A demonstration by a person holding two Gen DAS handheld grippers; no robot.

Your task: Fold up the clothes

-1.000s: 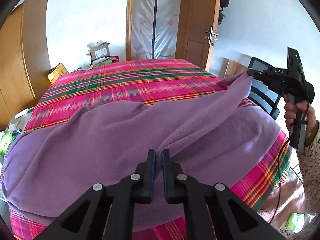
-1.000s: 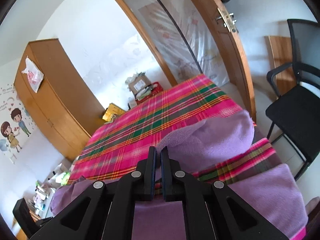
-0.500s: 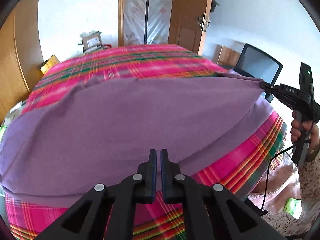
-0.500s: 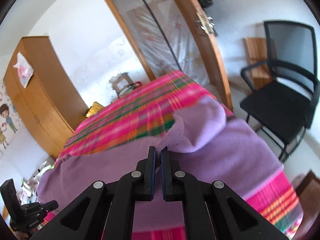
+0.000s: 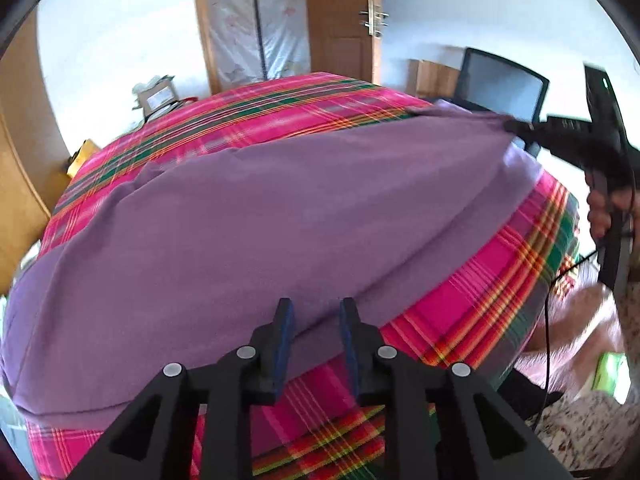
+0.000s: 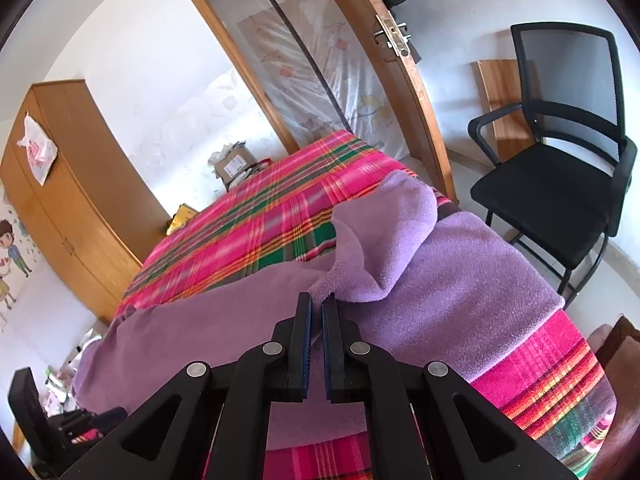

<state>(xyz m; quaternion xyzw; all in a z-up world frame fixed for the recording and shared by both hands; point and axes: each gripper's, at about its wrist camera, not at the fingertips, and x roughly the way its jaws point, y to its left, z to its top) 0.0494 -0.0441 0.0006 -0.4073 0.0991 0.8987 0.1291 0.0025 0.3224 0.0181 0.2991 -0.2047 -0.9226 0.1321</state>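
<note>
Your soft purple fleece garment (image 5: 256,216) lies spread out flat on the bed with the pink, green and yellow checked cover (image 5: 280,116). It covers most of the near half of the bed, and the checked cover shows past it at the far end and along the near edge.

Your left gripper (image 5: 316,312) sits low over the near edge of the purple garment. Its two black fingers with blue pads (image 5: 285,332) have just been opening and now stand apart. The purple cloth shows in the gap between them, but the pads do not press on it.

Your right gripper (image 6: 316,308) has its fingers close together, pinched on a bit of the garment's edge. Right past the tips, a thick fluffy fold of the purple cloth (image 6: 392,228) bunches up and lies on top of the flat part. In the left wrist view you see this same gripper (image 5: 516,126) at the far right corner of the garment, with your hand (image 5: 604,208) around its black handle. The cloth runs smooth and tight from that corner across the bed.

A black mesh office chair (image 6: 560,168) stands on the floor beside the bed. A brown wooden wardrobe (image 6: 76,188) stands by the wall on the other side. A brown wooden door (image 5: 340,28) is open behind the bed.
</note>
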